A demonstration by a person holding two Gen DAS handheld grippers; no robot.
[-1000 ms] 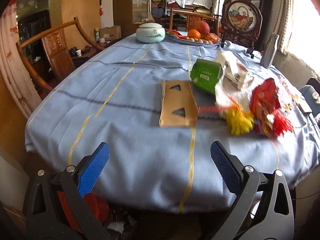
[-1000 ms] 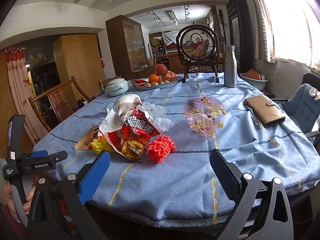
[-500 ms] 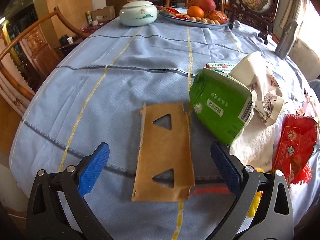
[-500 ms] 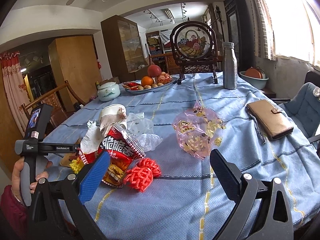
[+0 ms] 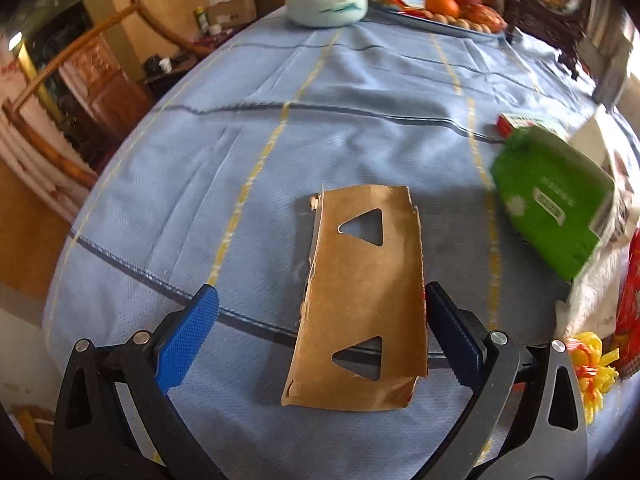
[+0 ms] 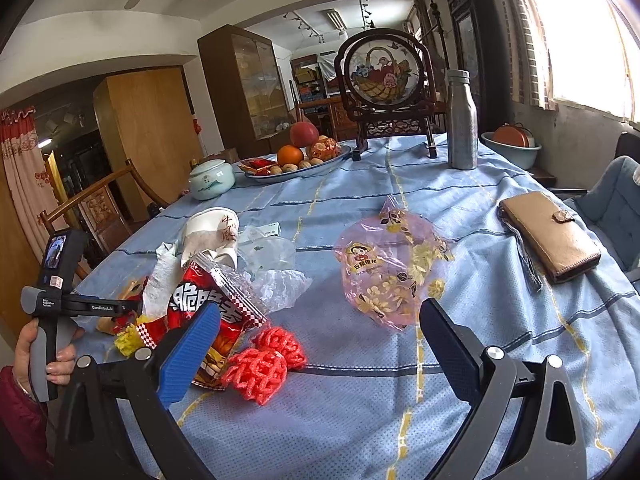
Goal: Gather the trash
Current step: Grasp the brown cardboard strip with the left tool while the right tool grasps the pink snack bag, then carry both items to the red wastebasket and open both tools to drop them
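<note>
Near the front edge of the blue tablecloth [image 5: 360, 128], a torn piece of brown cardboard [image 5: 360, 300] with two triangular holes lies flat. The left gripper [image 5: 316, 332] is wide open around it, its right finger just beside the cardboard's right edge and its left finger well apart from the other edge; it has hold of nothing. A green packet [image 5: 552, 200] lies to the right, with a yellow tassel [image 5: 592, 364] toward the cloth's front right.

The right gripper [image 6: 320, 344] hangs open and empty over the table's front edge. Between its fingers lie a red net [image 6: 264, 364], a red snack bag [image 6: 208, 308] and a pink plastic bag [image 6: 388, 268]. A paper cup [image 6: 212, 232] lies behind them, and a brown wallet [image 6: 548, 236] sits near the right edge.
</note>
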